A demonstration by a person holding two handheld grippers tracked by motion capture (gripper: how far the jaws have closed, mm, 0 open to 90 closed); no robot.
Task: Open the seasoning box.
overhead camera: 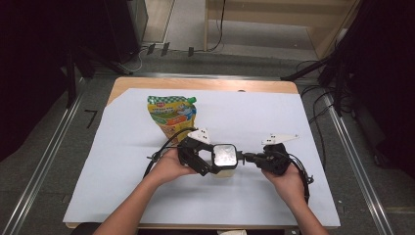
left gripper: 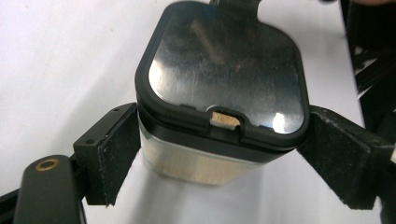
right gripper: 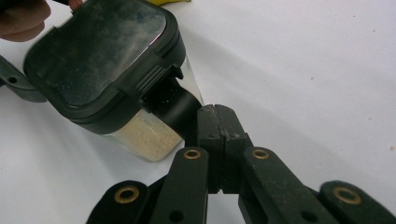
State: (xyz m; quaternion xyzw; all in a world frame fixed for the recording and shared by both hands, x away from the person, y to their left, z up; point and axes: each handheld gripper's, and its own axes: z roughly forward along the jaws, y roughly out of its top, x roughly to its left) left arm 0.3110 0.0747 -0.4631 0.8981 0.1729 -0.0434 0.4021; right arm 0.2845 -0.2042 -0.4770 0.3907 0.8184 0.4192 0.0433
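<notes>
High view, left fingers [overhead camera: 211,165] clamp jar [overhead camera: 224,159], right fingers [overhead camera: 246,157] together, pouch [overhead camera: 172,116] print unreadable

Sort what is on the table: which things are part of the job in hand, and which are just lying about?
In the job:
- clear container with black lid
- left tool, jaws against the container's sides
- right tool, shut on the lid's latch tab

Lying about:
- spouted pouch
- white sheet
</notes>
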